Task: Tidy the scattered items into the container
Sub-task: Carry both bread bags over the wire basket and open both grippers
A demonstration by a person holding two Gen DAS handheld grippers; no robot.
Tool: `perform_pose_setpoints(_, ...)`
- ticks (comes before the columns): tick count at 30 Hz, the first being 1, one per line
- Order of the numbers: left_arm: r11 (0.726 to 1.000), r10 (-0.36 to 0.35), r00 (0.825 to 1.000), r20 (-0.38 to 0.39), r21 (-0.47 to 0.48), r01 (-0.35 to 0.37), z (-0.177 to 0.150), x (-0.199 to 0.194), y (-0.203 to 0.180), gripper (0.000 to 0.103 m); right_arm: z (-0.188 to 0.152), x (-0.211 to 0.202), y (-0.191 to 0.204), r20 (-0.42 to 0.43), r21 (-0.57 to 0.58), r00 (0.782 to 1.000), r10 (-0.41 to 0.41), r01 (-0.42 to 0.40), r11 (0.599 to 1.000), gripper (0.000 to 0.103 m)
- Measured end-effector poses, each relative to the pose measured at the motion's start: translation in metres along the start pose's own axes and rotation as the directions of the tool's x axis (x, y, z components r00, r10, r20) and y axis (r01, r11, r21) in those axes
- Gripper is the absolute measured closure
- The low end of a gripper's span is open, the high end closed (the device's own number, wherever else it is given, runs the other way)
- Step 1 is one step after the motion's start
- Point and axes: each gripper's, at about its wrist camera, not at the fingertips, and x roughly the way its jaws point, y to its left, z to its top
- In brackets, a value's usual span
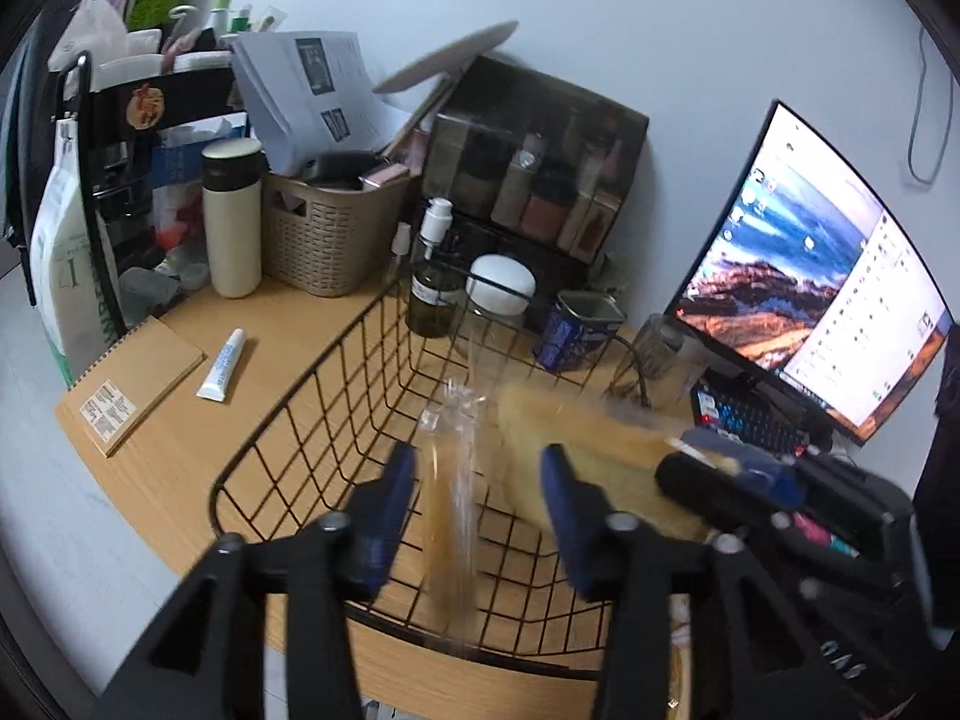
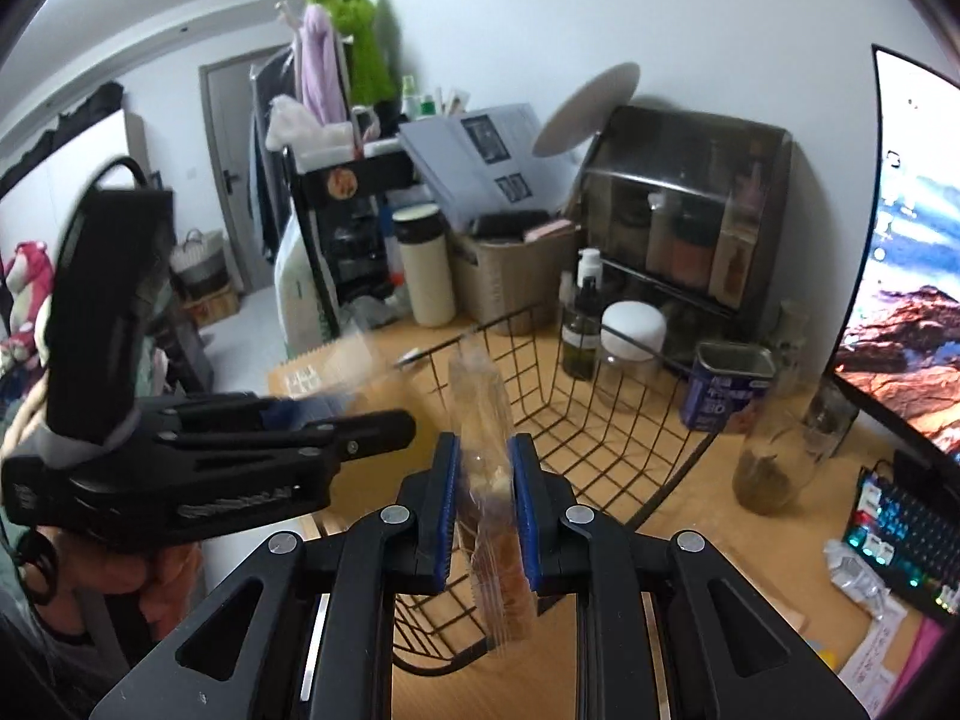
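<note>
A black wire basket (image 1: 336,384) (image 2: 600,414) stands on the wooden desk. My left gripper (image 1: 477,474) is open over the basket's near rim; a blurred clear packet (image 1: 456,480) sits between its fingers, and I cannot tell if it touches them. My right gripper (image 2: 485,468) is shut on a clear packet of brown snack (image 2: 489,480) and holds it over the basket. In the left wrist view the right gripper (image 1: 738,474) shows at the right with a blurred yellow-brown packet (image 1: 576,432). A white tube (image 1: 222,365) and a brown notebook (image 1: 135,384) lie left of the basket.
Behind the basket stand a dark pump bottle (image 1: 429,276), a white-lidded jar (image 1: 498,300), a blue tin (image 1: 579,330) and a glass jar (image 2: 774,462). A cream flask (image 1: 233,216), a woven bin (image 1: 330,228), a monitor (image 1: 828,276) and a keyboard (image 2: 906,534) ring the desk.
</note>
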Motion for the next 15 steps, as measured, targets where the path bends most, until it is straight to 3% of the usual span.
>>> perform_pose_setpoints(4, 1.0, -0.005, 1.0, -0.011, -0.015, 0.005, 0.0, -0.004, 0.0, 0.049, 0.001, 0.002, -0.004, 0.01, 0.008, 1.0, -0.013, 0.013, 1.0, 0.061)
perform_pose_setpoints(11, 0.998, -0.047, 0.999, -0.006, 0.032, 0.047, -0.001, -0.014, -0.028, 0.048, 0.004, -0.041, -0.031, 0.069, 0.064, 0.995, -0.073, 0.069, 0.996, 0.059)
perform_pose_setpoints(15, 0.987, -0.123, 0.991, -0.05, 0.099, 0.128, -0.011, -0.013, -0.064, 0.043, -0.004, -0.088, -0.06, 0.103, 0.096, 0.982, -0.156, 0.147, 0.985, 0.049)
